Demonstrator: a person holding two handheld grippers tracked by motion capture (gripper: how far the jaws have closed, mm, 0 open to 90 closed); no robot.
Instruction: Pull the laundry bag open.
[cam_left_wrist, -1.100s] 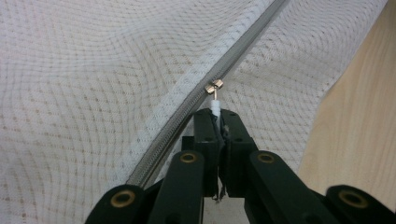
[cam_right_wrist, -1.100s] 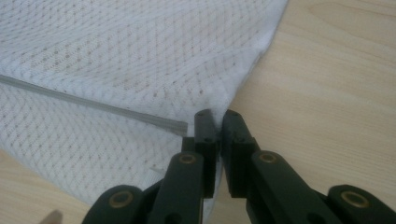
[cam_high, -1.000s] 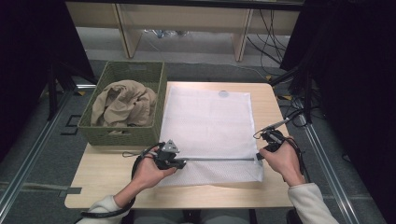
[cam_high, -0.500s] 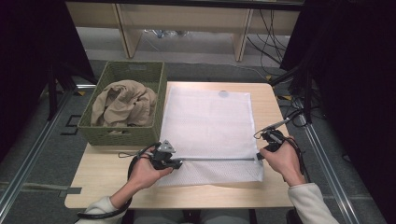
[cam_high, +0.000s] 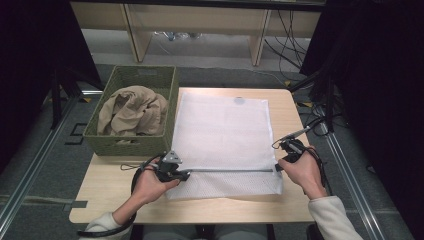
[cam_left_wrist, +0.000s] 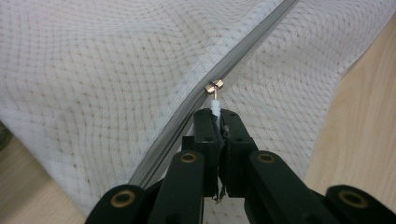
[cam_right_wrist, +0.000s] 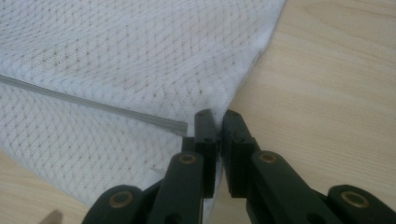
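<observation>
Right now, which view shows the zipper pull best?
The left gripper view: the zipper pull sits close up, its white tab pinched in the left gripper. In the high view the left gripper covers it. The right gripper view has the zipper's end, no pull.

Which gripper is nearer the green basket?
Left. The left gripper sits just below the basket, at the bag's near-left corner; the right gripper is across the mesh bag.

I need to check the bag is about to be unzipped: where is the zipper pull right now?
In the left gripper view, the zipper pull sits on the mesh bag, pinched by the left hand-held gripper; in the high view, near the bag's left edge.
</observation>
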